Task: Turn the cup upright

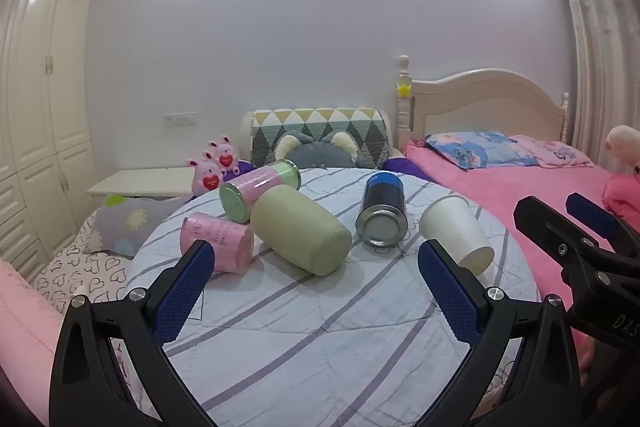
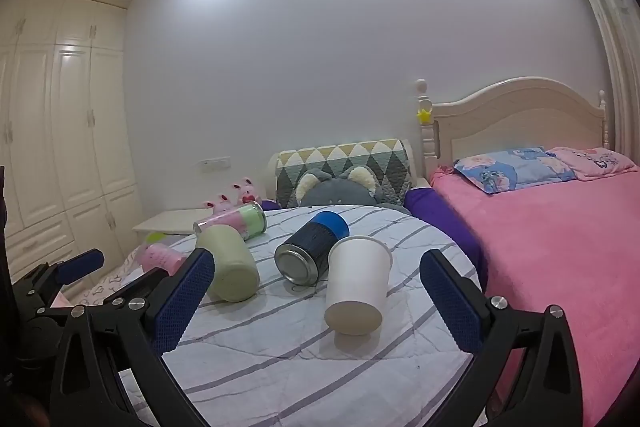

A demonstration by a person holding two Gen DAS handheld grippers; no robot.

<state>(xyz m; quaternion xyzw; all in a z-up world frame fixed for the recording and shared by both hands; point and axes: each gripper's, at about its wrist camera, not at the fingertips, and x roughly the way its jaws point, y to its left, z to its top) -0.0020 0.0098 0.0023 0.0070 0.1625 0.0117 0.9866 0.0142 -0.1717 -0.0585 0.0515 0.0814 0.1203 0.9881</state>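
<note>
A white paper cup (image 2: pixel 358 285) lies on its side on the round striped table (image 2: pixel 304 367), base toward me; it also shows in the left wrist view (image 1: pixel 456 233). A pale green cup (image 1: pixel 300 229) (image 2: pixel 230 267), a blue-and-black can (image 1: pixel 382 213) (image 2: pixel 310 251), a pink-and-green can (image 1: pixel 258 191) (image 2: pixel 240 221) and a pink cup (image 1: pixel 218 241) (image 2: pixel 160 257) also lie on their sides. My left gripper (image 1: pixel 316 267) is open and empty before the table. My right gripper (image 2: pixel 316 279) is open and empty, with the white cup between its fingers but farther away.
A pink bed (image 2: pixel 560 235) with pillows stands to the right. A cushioned chair back (image 1: pixel 320 135) and plush toys (image 1: pixel 212 167) are behind the table. A white nightstand (image 1: pixel 140 181) and wardrobe (image 1: pixel 40 107) are at the left.
</note>
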